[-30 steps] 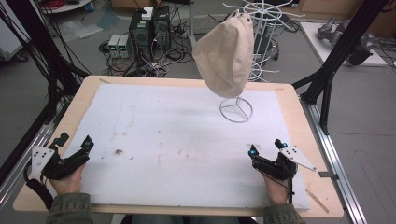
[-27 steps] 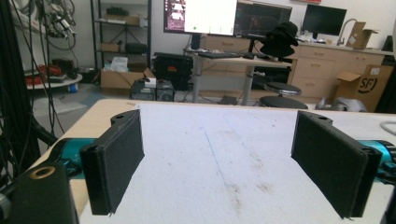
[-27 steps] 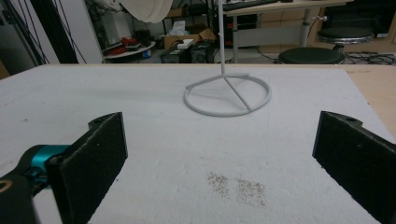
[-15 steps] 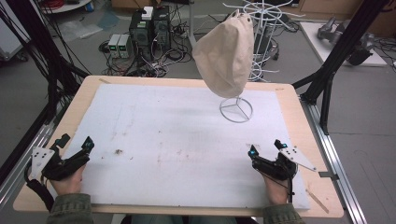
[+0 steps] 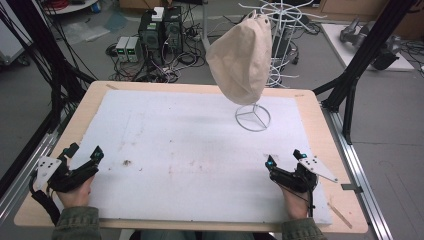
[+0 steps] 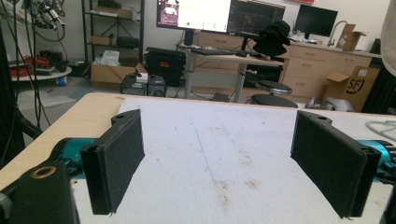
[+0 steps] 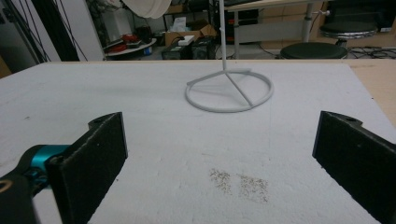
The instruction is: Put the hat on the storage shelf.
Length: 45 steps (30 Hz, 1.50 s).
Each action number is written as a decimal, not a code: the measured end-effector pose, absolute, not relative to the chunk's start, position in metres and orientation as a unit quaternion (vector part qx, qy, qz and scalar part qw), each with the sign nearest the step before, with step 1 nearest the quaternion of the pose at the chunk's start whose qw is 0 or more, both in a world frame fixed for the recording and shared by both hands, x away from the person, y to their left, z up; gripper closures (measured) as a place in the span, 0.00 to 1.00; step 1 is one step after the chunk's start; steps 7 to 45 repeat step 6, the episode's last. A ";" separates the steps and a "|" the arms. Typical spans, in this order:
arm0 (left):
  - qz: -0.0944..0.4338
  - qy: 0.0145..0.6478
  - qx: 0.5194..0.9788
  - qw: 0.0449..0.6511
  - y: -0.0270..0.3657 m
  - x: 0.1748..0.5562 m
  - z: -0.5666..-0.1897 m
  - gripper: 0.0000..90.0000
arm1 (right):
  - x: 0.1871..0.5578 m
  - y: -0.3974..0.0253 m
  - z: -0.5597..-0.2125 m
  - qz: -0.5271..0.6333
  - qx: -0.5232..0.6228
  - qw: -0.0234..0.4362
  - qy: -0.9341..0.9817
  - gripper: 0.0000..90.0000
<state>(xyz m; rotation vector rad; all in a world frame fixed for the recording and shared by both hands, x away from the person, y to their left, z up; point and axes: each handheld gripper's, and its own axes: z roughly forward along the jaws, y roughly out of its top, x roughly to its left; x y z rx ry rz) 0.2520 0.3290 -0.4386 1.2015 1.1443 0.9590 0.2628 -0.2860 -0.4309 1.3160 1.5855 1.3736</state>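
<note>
A beige cloth hat (image 5: 242, 56) hangs on a white wire stand whose ring base (image 5: 253, 118) rests at the back right of the white foam mat (image 5: 200, 140). The same ring base (image 7: 229, 90) lies ahead of my right gripper (image 7: 219, 158), and the hat's lower edge (image 7: 147, 7) shows at the top. My left gripper (image 5: 84, 153) rests open near the mat's front left corner, nothing between its pads (image 6: 114, 161). My right gripper (image 5: 284, 158) sits open at the front right, also empty.
The mat covers a wooden table (image 5: 95, 97) with a metal rail along its right edge (image 5: 360, 170). Small brown stains (image 5: 126, 162) mark the mat. Electronics boxes and cables (image 5: 150, 35) lie on the floor beyond the table. A second wire rack (image 5: 290, 20) stands behind the hat.
</note>
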 end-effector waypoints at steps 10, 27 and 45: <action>0.409 0.493 0.509 0.575 0.331 0.251 -0.438 0.20 | 0.263 -0.286 -0.431 0.524 0.502 0.328 0.605 0.02; 0.409 0.493 0.509 0.575 0.331 0.251 -0.438 0.20 | 0.263 -0.286 -0.431 0.524 0.502 0.328 0.605 0.02; 0.409 0.493 0.509 0.575 0.331 0.251 -0.438 0.20 | 0.263 -0.286 -0.431 0.524 0.502 0.328 0.605 0.02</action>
